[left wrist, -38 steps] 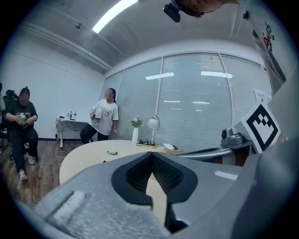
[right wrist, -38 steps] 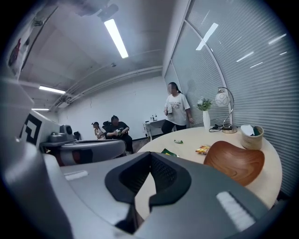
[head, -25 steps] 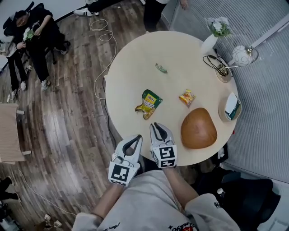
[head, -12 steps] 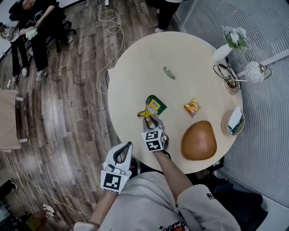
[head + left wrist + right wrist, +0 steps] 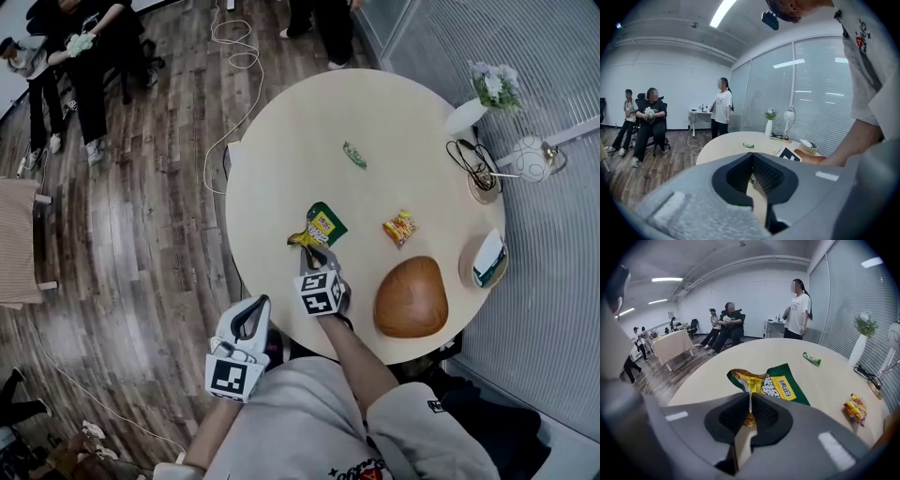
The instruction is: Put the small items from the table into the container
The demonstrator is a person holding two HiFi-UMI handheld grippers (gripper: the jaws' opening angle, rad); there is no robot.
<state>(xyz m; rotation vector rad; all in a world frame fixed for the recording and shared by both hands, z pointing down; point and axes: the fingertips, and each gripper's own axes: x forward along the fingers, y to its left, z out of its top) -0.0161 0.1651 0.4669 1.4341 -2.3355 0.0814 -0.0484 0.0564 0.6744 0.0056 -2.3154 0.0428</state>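
On the desk [image 5: 281, 141], the right gripper [image 5: 315, 253] has its fingers pinched on the green snack packet [image 5: 324, 225], near the brown domed container [image 5: 411, 298], whose inside is hidden. A small basket [image 5: 464, 263] holds a white-and-teal item [image 5: 487, 255]. The left gripper [image 5: 260, 302] has its fingers together, empty.

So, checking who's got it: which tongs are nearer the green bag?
Right. The right tongs are shut on the bag's near corner; the left tongs hang off the table's edge, clear of it.
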